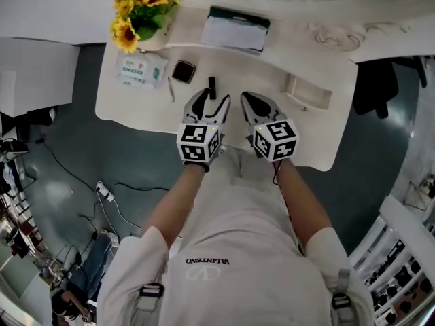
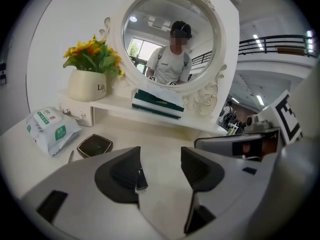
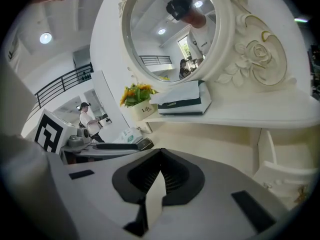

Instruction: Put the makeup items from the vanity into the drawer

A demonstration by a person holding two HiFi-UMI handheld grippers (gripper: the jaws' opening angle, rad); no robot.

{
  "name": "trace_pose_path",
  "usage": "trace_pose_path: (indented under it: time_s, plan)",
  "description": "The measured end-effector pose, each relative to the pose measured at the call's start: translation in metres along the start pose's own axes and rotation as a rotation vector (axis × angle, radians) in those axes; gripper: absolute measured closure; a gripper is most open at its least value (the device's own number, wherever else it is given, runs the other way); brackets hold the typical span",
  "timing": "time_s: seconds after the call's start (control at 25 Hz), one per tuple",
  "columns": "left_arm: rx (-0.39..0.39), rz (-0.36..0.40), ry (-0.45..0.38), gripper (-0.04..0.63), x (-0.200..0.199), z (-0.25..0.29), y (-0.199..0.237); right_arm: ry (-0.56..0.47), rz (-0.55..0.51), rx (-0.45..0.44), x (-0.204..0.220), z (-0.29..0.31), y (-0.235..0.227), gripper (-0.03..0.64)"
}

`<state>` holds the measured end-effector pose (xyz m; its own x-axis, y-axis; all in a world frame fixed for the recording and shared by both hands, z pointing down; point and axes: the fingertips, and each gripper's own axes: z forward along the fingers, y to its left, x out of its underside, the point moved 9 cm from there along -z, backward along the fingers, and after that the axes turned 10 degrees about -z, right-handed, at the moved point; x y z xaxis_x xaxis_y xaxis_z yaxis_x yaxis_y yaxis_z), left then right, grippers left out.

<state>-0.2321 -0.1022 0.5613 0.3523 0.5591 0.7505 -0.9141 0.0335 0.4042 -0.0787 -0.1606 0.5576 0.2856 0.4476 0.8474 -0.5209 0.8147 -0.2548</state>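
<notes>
Left gripper view shows one round mirror [image 2: 170,34] reflecting the person, unseen in head view; one black tube [image 2: 141,178] lies on the vanity [image 2: 160,134] between the parted jaws of the left gripper [image 2: 160,159], one compact [image 2: 94,145] nearby; right gripper [image 3: 160,154] closed, empty

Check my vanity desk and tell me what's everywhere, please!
Surface: white vanity top, lightly loaded.
Job's things: black square compact, slim black tube, thin grey pencil on top; small white drawer open, at right.
Clutter: sunflowers in white pot, white-green wipes pack, green-white tissue box.
Grippers: left gripper open, tube just ahead; right gripper shut, empty.
Cables: white power strip with cords on floor.
Surroundings: round white-framed mirror, grey floor.
</notes>
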Motion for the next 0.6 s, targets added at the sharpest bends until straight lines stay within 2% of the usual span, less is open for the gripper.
trace_pose_path:
  time_s: [0.08,0.36,0.6]
  plan:
    - [-0.018,-0.002,0.002,0.342,0.003,0.004,0.004,0.004,0.010,-0.002,0.000,0.007,-0.006,0.604]
    - [-0.058,-0.024,0.042,0.202,0.010,0.021,0.016,0.024,0.038,-0.002,0.010,0.019,-0.017,0.604]
    - [-0.100,-0.008,0.073,0.153,0.014,0.035,0.023,0.044,0.064,-0.002,0.023,0.025,-0.022,0.604]
